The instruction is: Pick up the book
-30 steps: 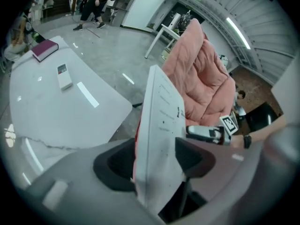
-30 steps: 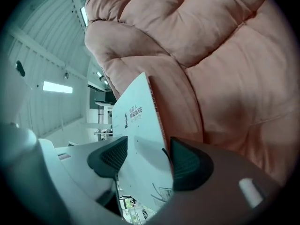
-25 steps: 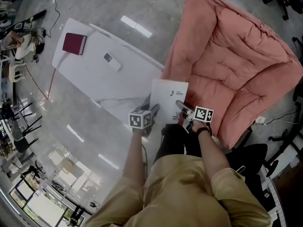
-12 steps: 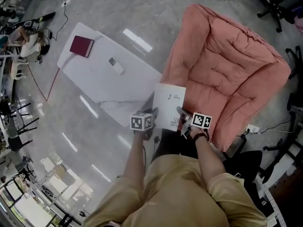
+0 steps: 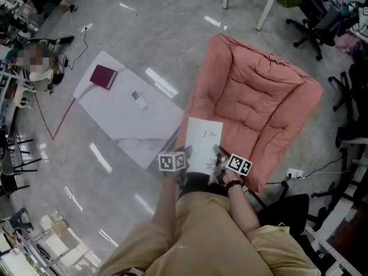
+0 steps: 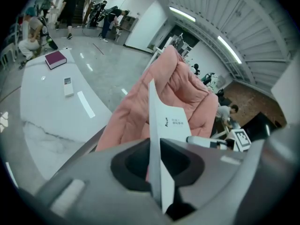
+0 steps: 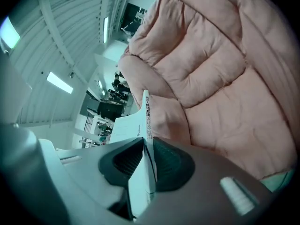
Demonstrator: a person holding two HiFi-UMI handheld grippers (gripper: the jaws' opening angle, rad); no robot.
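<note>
In the head view, the white book (image 5: pixel 203 144) hung in front of the pink armchair (image 5: pixel 259 102), with the left gripper (image 5: pixel 183 167) and right gripper (image 5: pixel 221 163) at its near edge. In the left gripper view, the jaws were narrow and clamped the book's edge. In the right gripper view, the jaws were closing on its spine.

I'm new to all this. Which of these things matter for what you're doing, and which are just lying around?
Part of the job: white book; left hand-held gripper, clamped on it; right hand-held gripper, jaws closing on it.

Just lying about: pink armchair; white table; dark red book and remote on that table.
</note>
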